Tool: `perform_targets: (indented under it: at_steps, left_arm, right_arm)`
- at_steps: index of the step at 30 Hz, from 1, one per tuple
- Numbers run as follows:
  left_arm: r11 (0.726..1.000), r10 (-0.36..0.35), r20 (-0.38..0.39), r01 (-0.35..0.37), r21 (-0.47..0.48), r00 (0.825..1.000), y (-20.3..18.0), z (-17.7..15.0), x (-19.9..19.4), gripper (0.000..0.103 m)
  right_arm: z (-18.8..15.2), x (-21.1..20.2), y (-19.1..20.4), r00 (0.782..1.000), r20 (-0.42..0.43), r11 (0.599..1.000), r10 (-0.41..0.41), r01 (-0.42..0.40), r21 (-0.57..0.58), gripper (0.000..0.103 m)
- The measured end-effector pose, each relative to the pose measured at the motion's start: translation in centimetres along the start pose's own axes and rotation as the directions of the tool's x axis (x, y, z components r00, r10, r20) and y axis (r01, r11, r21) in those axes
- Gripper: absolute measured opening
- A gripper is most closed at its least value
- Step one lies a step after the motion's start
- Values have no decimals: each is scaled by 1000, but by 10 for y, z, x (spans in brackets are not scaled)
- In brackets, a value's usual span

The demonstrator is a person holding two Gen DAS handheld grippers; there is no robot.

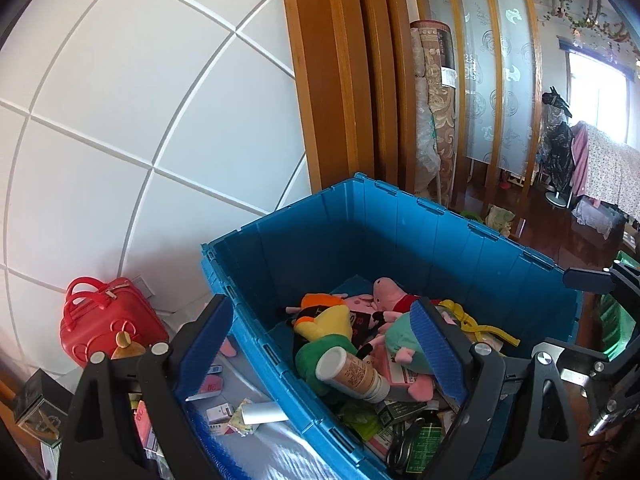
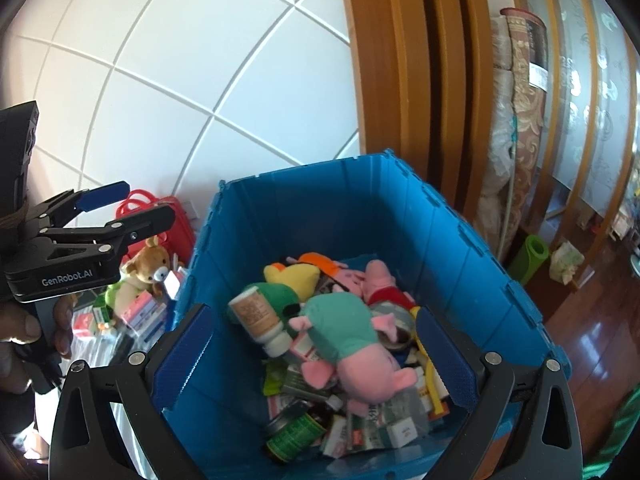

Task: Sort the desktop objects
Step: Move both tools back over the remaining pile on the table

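A blue plastic crate (image 1: pixel 400 224) (image 2: pixel 320 208) holds several plush toys, a white-capped bottle (image 1: pixel 352 372) (image 2: pixel 258 316), a pink pig plush in a teal dress (image 2: pixel 352 340) (image 1: pixel 404 340), boxes and a green tin (image 2: pixel 294 436). My left gripper (image 1: pixel 320 356) is open and empty, straddling the crate's near-left wall; it also shows in the right wrist view (image 2: pixel 128 208). My right gripper (image 2: pixel 316 364) is open and empty above the crate's contents.
A red case (image 1: pixel 108 320) (image 2: pixel 176 224) stands by the white tiled wall. Left of the crate lie a teddy bear (image 2: pixel 146 266), small boxes (image 1: pixel 220 412) and pink packets (image 2: pixel 140 312). Wooden door frames (image 1: pixel 332 80) and a rolled rug (image 1: pixel 434 112) stand behind.
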State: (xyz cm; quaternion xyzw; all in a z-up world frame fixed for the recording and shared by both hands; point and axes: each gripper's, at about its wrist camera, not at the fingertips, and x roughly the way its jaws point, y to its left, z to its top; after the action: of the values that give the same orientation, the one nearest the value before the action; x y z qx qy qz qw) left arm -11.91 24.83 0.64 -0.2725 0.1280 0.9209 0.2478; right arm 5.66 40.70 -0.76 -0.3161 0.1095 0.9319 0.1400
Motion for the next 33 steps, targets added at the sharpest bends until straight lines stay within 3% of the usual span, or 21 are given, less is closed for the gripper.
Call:
perform_targets:
  at_steps: [8,21,27,33]
  left_arm:
    - [996,36,-33,-38,-78,999,53,-46,-28,91]
    - [973,94,-98,-112,-202,991,157,-138,-74,91]
    - [951,142,-180,-184,-248,973,207,-194,-81,91]
    - [926,190,-283,-267,-267,940,257,-264,-70,91]
  right_arm:
    - [-4,-7,54,999,-4,997,49,-49,-56,103]
    - [-16,10,176,992,-57,980,108,-116,-163,103]
    - [-32,25,227,988,-90,968,124,-141,-210,103]
    - [-73,64,280,973,-182,947,144,-189,-259,103]
